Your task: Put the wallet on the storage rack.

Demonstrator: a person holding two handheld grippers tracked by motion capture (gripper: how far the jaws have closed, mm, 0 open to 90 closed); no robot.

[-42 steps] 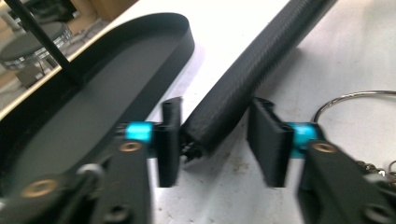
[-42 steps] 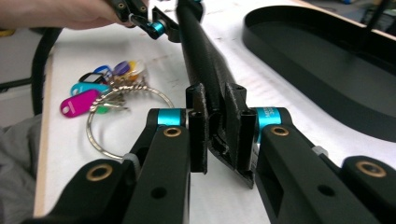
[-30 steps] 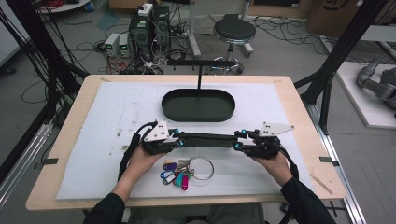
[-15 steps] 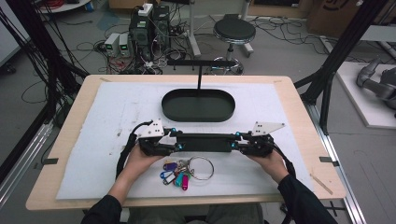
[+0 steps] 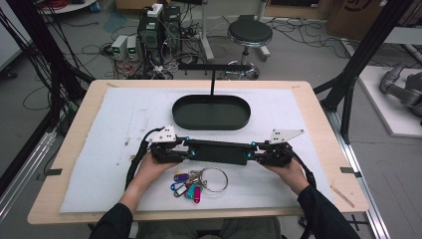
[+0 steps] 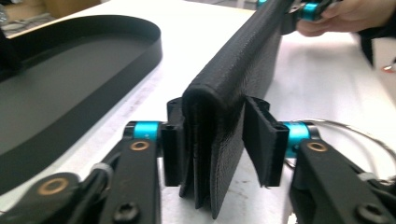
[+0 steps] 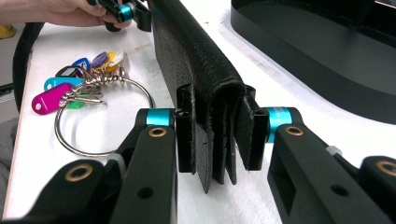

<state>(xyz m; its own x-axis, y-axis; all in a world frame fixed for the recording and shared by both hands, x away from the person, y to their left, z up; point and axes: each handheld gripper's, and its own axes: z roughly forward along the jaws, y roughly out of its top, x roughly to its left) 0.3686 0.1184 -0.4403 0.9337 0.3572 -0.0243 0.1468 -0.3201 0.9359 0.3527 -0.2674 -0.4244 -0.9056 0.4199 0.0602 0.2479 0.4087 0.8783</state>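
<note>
A long black folded leather case (image 5: 219, 152) spans between my two grippers just above the white mat. My left gripper (image 5: 191, 152) straddles its left end. In the left gripper view the case (image 6: 224, 93) touches one pad while the other pad (image 6: 261, 140) stands slightly off it. These jaws (image 6: 217, 140) have just been closing. My right gripper (image 5: 251, 153) is shut on the other end. In the right gripper view both pads of the gripper (image 7: 217, 135) press on the case (image 7: 196, 56); its jaws closed within the last second.
A ring of keys with coloured tags (image 5: 204, 181) lies on the mat just in front of the case, also seen as a key ring (image 7: 84, 93). A black oval tray (image 5: 211, 124) with a T-shaped stand (image 5: 213, 74) sits behind. The table's front edge is near.
The left hand has shifted slightly left and down at its end of the case. The right hand and the keys have stayed put.
</note>
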